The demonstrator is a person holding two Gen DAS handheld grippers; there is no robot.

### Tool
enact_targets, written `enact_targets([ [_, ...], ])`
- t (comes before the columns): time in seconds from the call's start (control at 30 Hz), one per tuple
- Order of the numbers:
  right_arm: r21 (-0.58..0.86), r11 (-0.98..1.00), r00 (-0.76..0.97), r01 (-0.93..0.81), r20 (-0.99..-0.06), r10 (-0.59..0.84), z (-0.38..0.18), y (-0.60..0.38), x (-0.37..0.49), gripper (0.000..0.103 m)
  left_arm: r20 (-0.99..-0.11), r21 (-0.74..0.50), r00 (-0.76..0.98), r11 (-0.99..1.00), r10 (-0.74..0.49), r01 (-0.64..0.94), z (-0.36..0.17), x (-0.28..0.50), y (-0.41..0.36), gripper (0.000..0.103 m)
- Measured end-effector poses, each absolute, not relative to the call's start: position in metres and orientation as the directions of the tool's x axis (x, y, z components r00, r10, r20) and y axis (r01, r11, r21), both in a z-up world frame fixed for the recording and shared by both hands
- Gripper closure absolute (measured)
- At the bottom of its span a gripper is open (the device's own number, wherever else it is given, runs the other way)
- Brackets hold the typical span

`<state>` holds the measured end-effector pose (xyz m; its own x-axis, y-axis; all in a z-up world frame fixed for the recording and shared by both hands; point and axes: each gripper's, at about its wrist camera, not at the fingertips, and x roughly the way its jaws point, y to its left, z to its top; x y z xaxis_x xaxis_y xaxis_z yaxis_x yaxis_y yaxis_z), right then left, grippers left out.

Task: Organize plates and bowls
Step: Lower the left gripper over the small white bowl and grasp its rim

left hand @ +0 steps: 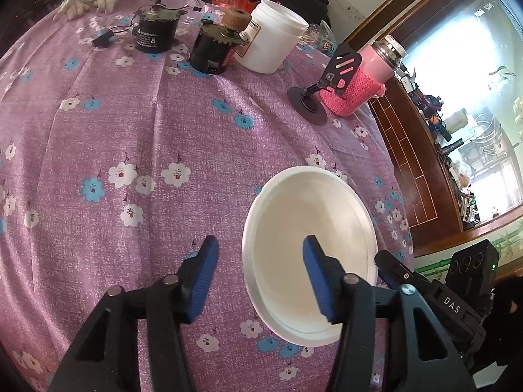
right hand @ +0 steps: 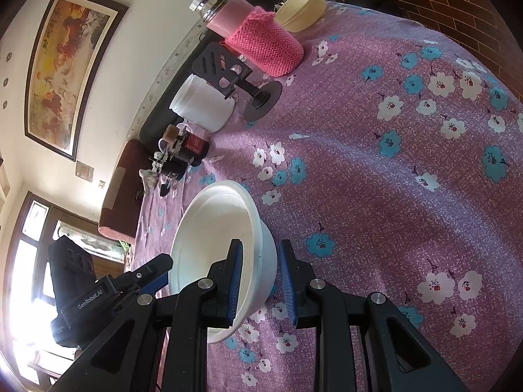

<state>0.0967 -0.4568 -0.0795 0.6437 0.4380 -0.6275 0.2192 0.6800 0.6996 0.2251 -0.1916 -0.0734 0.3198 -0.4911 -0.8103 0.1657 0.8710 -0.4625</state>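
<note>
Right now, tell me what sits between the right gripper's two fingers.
The near wall of the white bowl stands between the right gripper fingers, one pad inside the rim, one outside. The right wrist view shows it.

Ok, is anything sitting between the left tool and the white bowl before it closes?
Nothing visible. The bowl has its near rim already inside the opening of the left tool, with only bare tablecloth beside it. The right tool straddles the opposite rim. The white jar stands far back.
</note>
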Motion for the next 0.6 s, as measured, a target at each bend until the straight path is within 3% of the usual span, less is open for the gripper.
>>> enact_targets([
  [0.07, 0.701, 0.679, 0.646, 0.22, -0.626, 0.437, -0.0796, -0.457, 0.0964, 0.079, -0.81, -0.468, 0.315, 0.869, -0.495, 0.162, -0.0749, 0.2257, -0.1915, 0.064],
  [0.2, 0.702, 0.678, 0.646, 0.219, -0.625, 0.438, -0.0798, -0.4571, 0.0963, 0.079, -0.808, -0.471, 0.322, 0.869, -0.494, 0.15, -0.0748, 0.2263, -0.1888, 0.065],
  [0.3, 0.705, 0.676, 0.648, 0.217, -0.621, 0.44, -0.0798, -0.4572, 0.0966, 0.079, -0.801, -0.48, 0.326, 0.865, -0.501, 0.149, -0.0731, 0.2261, -0.1869, 0.074],
  [0.6, 0.708, 0.671, 0.651, 0.221, -0.619, 0.439, -0.0812, -0.4577, 0.096, 0.079, -0.801, -0.484, 0.319, 0.862, -0.506, 0.151, -0.0759, 0.227, -0.189, 0.086],
])
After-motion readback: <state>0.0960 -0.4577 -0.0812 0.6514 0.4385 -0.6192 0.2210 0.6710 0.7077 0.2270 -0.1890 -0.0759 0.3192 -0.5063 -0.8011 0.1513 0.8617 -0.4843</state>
